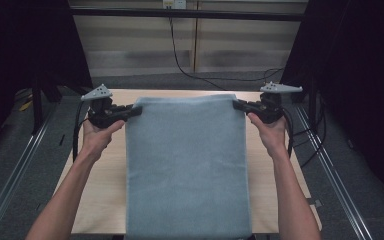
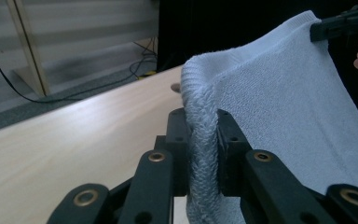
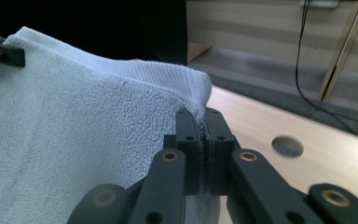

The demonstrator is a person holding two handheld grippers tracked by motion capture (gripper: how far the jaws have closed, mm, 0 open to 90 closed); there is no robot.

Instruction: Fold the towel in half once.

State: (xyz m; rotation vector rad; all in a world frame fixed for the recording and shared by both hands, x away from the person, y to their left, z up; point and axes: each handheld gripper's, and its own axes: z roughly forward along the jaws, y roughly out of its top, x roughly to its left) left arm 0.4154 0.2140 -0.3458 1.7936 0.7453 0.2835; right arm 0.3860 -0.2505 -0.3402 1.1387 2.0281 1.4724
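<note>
Step in hand: lifting a light blue-grey terry towel [image 1: 187, 165] by its 2 far corners, held spread w/ the top edge taut between both grippers, above a light wooden table [image 1: 102, 200]. Left gripper [image 1: 136, 111] pinches the towel's left corner; in the left gripper view its jaws are pressed onto a thick rolled hem [image 2: 200, 140]. Right gripper [image 1: 239, 105] pinches the right corner, jaws nearly together on a thin layer of cloth [image 3: 204, 140]. Towel hangs from the far edge down toward the person, its lower part running off the near table edge.

Next move, prob.: carry the held edge over for a fold or lay the towel flat. Needs both hands moving together, level, equal tension, so the edge doesn't sag or slip out; the left's bulky bite looks less secure. A round hole [image 3: 287, 146] in the tabletop sits near the right gripper.
</note>
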